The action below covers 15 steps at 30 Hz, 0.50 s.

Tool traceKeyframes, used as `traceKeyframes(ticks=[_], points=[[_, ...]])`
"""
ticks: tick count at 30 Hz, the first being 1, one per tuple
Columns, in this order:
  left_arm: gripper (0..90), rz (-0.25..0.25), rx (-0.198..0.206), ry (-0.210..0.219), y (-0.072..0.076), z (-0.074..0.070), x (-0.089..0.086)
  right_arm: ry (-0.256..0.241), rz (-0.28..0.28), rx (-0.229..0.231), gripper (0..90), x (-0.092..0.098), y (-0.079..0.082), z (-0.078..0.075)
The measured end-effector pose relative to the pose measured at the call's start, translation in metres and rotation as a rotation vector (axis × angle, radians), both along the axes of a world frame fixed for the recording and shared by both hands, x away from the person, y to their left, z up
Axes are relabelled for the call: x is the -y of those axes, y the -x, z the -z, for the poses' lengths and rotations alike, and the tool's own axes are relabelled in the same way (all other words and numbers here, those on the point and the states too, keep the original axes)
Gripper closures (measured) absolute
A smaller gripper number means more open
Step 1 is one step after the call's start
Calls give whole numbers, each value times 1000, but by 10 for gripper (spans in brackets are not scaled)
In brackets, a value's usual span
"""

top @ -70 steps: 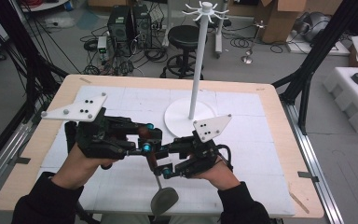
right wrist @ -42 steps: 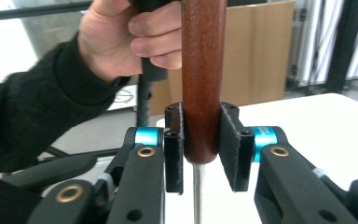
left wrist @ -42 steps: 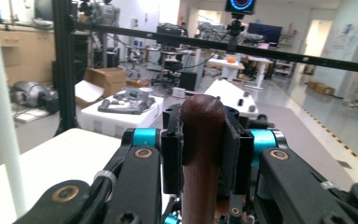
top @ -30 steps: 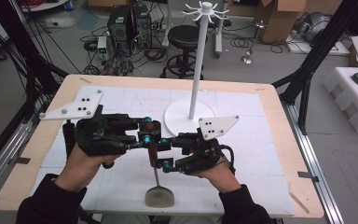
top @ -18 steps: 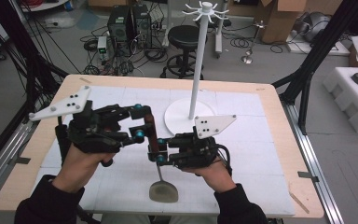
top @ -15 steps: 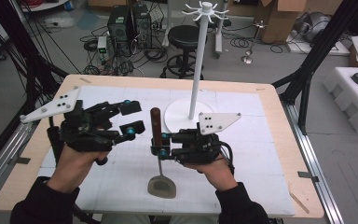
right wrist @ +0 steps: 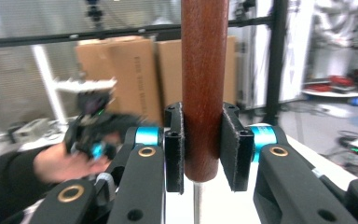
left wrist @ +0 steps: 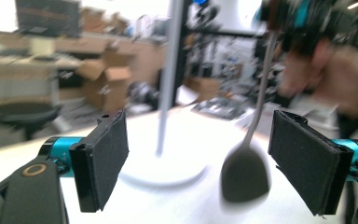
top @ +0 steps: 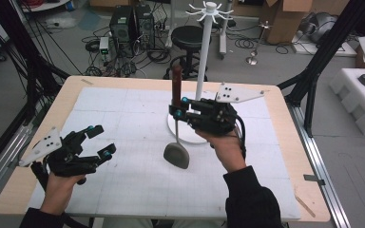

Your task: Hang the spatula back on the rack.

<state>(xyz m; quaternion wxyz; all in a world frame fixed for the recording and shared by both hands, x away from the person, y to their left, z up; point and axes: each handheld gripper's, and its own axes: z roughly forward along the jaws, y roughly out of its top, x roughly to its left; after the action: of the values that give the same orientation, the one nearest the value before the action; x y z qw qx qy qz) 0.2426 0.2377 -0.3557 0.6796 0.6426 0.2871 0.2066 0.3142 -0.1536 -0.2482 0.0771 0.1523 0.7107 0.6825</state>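
Observation:
A kitchen utensil hangs upright, with a red-brown wooden handle (top: 176, 83), a thin metal shank and a grey spoon-like head (top: 176, 155). My right gripper (top: 177, 107) is shut on the handle's lower end, just in front of the white stand's base (top: 192, 138). In the right gripper view the pads (right wrist: 175, 144) clamp the handle (right wrist: 204, 70) on both sides. My left gripper (top: 101, 141) is held open at the table's front left, apart from the utensil. In the left gripper view its pads (left wrist: 103, 158) stand wide apart, with the blurred grey head (left wrist: 244, 175) beyond them.
A tall white hook stand (top: 202, 57) rises from a round base at the table's middle back. A white gridded mat (top: 123, 118) covers the wooden table (top: 62, 102). A stool (top: 188, 35), cables and boxes stand on the floor beyond.
My left gripper let go of the utensil and drew back to the front left. The right gripper turned the handle upright and carried it up and rightward to the stand.

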Motion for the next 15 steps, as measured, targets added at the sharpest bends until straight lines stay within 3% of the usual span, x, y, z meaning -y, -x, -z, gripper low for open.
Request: traceKeyframes(ticks=[7, 15], points=[[213, -46, -34, -47, 2, 33, -13, 12, 90, -12, 733, 5, -33, -16], [216, -61, -51, -49, 1, 49, -18, -5, 185, -23, 733, 9, -63, -37]])
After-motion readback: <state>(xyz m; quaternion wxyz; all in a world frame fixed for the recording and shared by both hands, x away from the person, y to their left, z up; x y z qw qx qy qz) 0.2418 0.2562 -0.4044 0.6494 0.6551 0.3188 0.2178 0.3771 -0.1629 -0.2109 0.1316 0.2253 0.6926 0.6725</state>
